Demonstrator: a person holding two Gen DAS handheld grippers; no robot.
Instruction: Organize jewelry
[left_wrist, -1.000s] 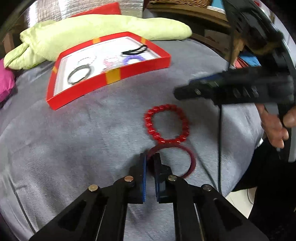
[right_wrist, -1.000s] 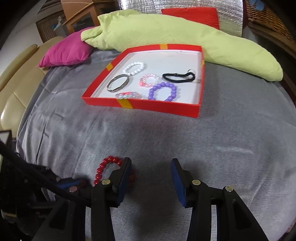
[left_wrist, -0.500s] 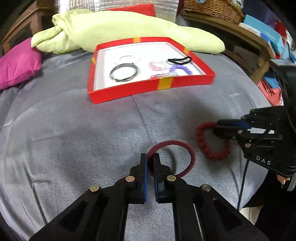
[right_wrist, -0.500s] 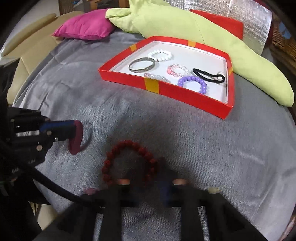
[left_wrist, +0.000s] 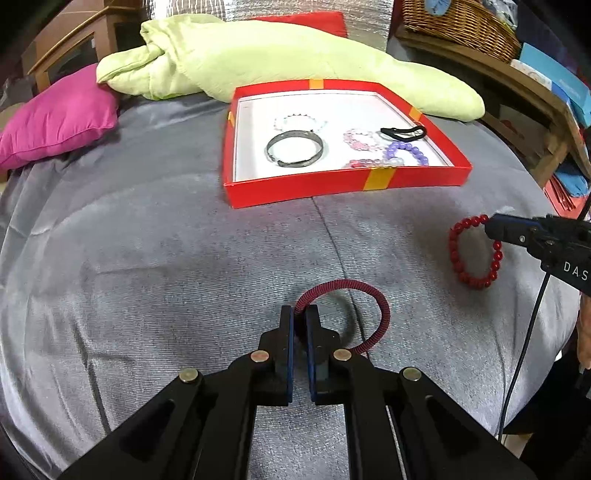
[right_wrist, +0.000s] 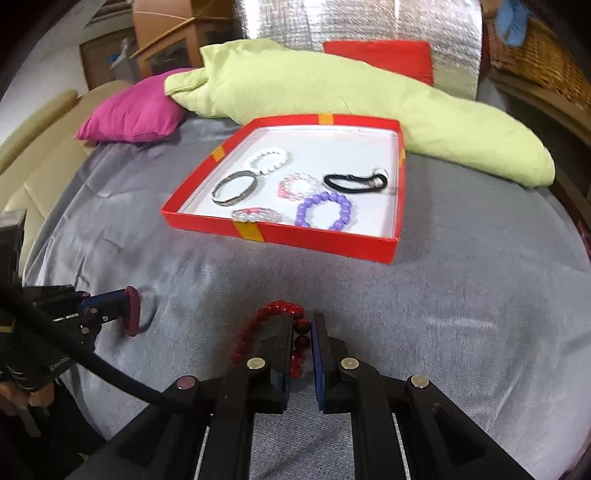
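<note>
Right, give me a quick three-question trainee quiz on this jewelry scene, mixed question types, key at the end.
1. True or false: the left gripper is shut on the dark red hair tie.
2. Multiple choice: what does the right gripper hold? A) purple bead bracelet B) red bead bracelet C) black hair band
3. Fill in: the silver bangle lies inside the red ____.

Key
1. True; its jaws pinch the tie's near-left edge.
2. B; the purple bead bracelet and black hair band lie in the tray.
3. tray
</note>
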